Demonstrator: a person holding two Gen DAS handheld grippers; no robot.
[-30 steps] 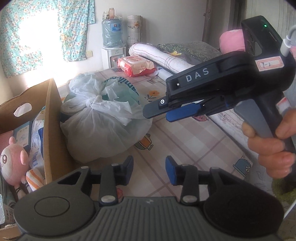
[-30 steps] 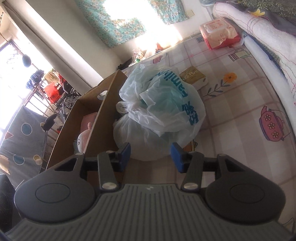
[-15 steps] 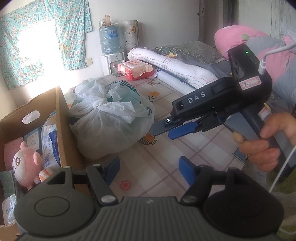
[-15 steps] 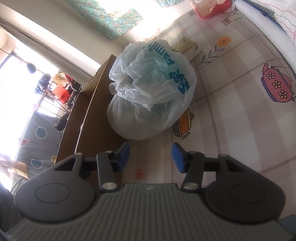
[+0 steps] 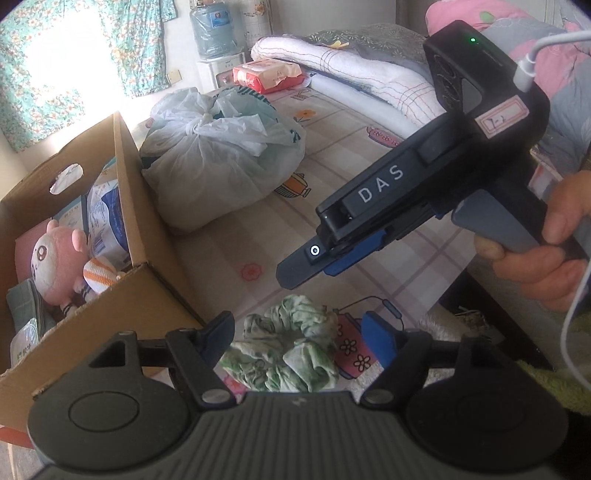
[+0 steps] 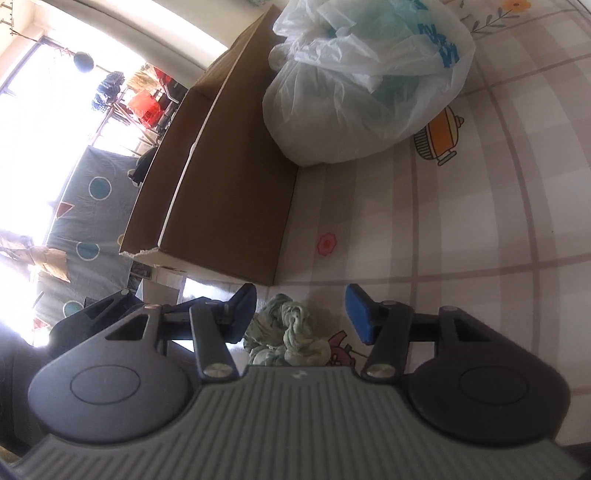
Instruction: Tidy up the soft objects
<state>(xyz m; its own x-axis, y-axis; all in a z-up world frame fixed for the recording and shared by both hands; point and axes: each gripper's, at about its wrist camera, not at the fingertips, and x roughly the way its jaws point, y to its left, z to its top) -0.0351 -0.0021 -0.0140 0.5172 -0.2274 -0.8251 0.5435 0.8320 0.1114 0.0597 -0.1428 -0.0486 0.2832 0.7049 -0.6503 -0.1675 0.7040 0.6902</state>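
Scrunchie point(image 5: 291, 350), green-white: one, on mat between left gripper point(image 5: 299, 336) jaws, opening, untouched. Right gripper point(image 6: 301, 310): opening, empty. Cardboard box point(image 5: 155, 258): one. Tied bag point(image 5: 221, 158): one.

Setting: a lived-in home, most likely a bedroom. Evidence, left wrist view:

- Rolled quilt point(image 5: 354, 79) and pink bedding point(image 5: 517, 26), upper right.
- Floral curtain point(image 5: 144, 40) over a bright window, upper left.
- Water dispenser point(image 5: 218, 55) against the wall, top centre.
- Tissue pack point(image 5: 267, 75) beside the dispenser.
- Mat point(image 5: 369, 173) with teapot and flower prints, centre.
- Tied plastic bag point(image 5: 218, 155) on the mat, centre.
- Cardboard box point(image 5: 147, 236) holding a plush toy point(image 5: 55, 266), left.

Right wrist view: laundry point(image 6: 110, 88) hangs outside a second window, upper left.
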